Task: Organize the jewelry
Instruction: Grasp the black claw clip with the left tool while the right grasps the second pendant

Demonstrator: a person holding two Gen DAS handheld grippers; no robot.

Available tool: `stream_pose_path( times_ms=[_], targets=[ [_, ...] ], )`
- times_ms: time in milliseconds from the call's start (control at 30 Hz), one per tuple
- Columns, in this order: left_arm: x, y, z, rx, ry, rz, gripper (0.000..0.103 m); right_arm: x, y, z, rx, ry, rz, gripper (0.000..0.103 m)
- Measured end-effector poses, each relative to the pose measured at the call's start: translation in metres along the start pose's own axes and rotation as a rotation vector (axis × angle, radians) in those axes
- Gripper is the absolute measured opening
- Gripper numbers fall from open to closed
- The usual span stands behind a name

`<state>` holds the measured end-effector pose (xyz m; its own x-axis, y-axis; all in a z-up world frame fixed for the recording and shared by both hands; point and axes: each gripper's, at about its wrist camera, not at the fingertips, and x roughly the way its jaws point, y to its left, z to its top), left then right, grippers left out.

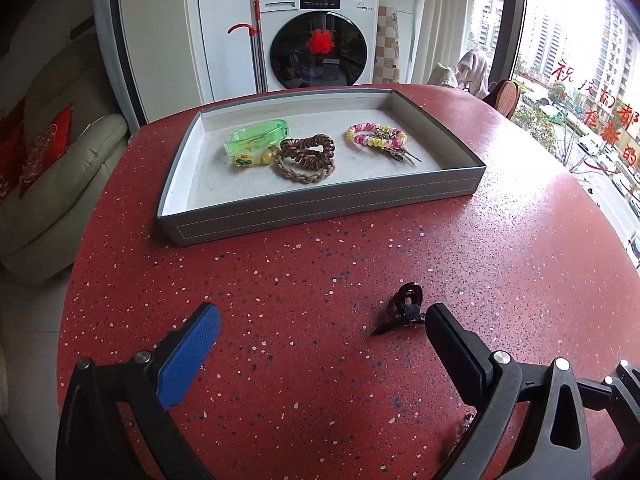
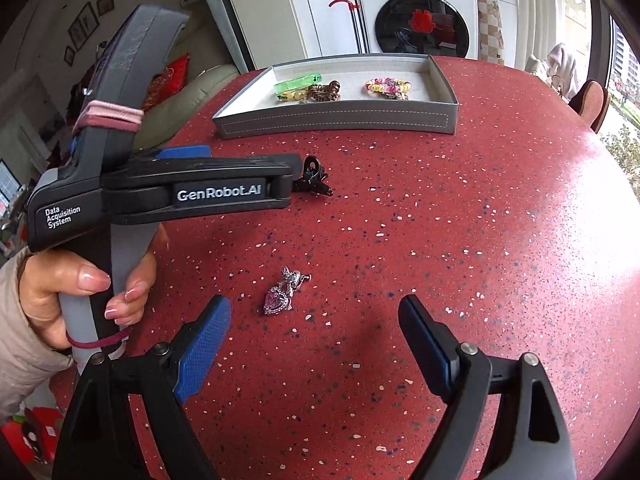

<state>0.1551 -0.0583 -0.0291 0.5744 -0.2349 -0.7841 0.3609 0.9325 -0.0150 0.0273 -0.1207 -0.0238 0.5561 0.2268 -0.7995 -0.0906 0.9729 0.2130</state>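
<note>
Jewelry left on the red table (image 1: pixel 280 360): a black hair clip (image 1: pixel 404 312) just beside the left gripper's (image 1: pixel 322 322) wide-open right finger, and what looks like a pink-stoned pendant (image 2: pixel 282 294) ahead of the right gripper (image 2: pixel 316 316), also open and empty, toward its left finger.

Red speckled table (image 1: pixel 320 280), grey tray (image 1: pixel 320 208) with white stitching, green bangle (image 1: pixel 256 138), pink heart pendant (image 2: pixel 278 300), black hair claw (image 1: pixel 404 308)

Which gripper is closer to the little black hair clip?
Left. The black hair clip lies right beside the left gripper, by one fingertip. The right gripper hangs farther back, over the pink heart pendant.
</note>
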Motion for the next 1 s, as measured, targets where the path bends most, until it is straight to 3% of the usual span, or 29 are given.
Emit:
stream_pose_path(
  times_ms=[200,367,600,733,800,867,1000],
  targets=[
    [0.01,-0.015,0.001,0.046,0.017,-0.002,0.103,0.01,0.007,0.0,0.001,0.009,-0.004,0.086],
    [0.017,-0.022,0.002,0.059,0.032,-0.009,0.103,0.018,0.018,0.0,-0.028,-0.005,-0.026,0.073],
    [0.024,-0.022,-0.001,0.066,0.048,-0.012,0.083,0.023,0.029,-0.002,-0.082,-0.041,-0.099,0.054],
    [0.024,-0.023,-0.001,0.067,0.049,-0.014,0.082,0.02,0.031,-0.003,-0.103,-0.045,-0.115,0.035],
    [0.023,-0.023,-0.001,0.066,0.047,-0.023,0.075,0.018,0.031,-0.003,-0.103,-0.046,-0.118,0.028],
    [0.023,-0.024,-0.001,0.07,0.048,-0.021,0.074,0.017,0.032,-0.004,-0.096,-0.046,-0.111,0.017],
    [0.021,-0.026,-0.001,0.071,0.048,-0.035,0.056,0.016,0.028,-0.003,-0.073,-0.045,-0.093,0.017]
  ],
)
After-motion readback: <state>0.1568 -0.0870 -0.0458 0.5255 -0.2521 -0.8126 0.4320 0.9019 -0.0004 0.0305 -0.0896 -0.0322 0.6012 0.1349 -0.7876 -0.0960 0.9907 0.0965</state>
